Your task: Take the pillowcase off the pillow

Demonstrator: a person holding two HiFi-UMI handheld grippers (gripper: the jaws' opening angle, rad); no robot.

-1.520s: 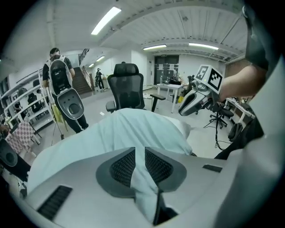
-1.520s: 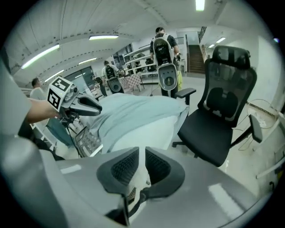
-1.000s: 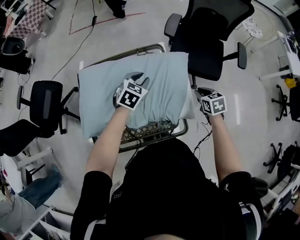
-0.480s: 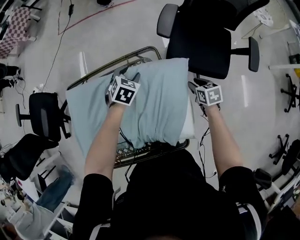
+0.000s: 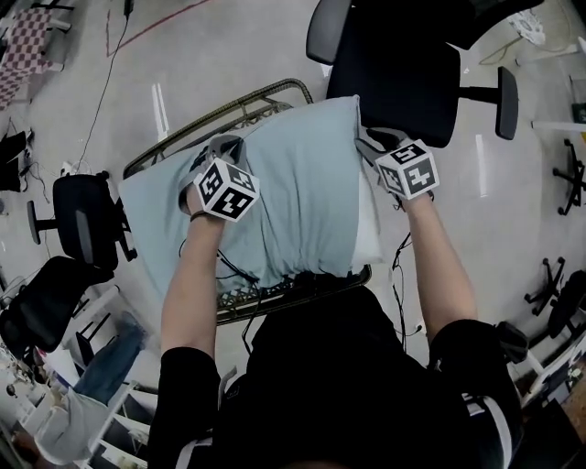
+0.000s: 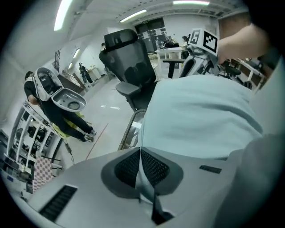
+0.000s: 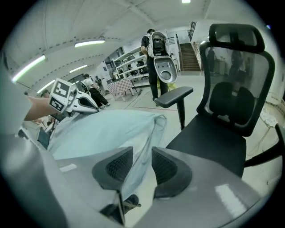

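A wire basket [image 5: 252,103] stood on the pale floor [image 5: 229,46], with a black office chair [image 5: 403,73] just beyond it. A smaller black chair [image 5: 81,215] stood well off to the left, near a white rack [image 5: 128,403] with jeans [image 5: 105,365] on it. A red line [image 5: 151,26] crossed the floor. Farther off, a person [image 7: 156,46] stood near stairs [image 7: 186,55].

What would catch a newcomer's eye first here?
A pillow in a pale blue pillowcase lies on a wire cart before the person. The left tongs pinch a fold of it; the right tongs, whose jaws have just been opening, straddle its corner beside a black office chair.
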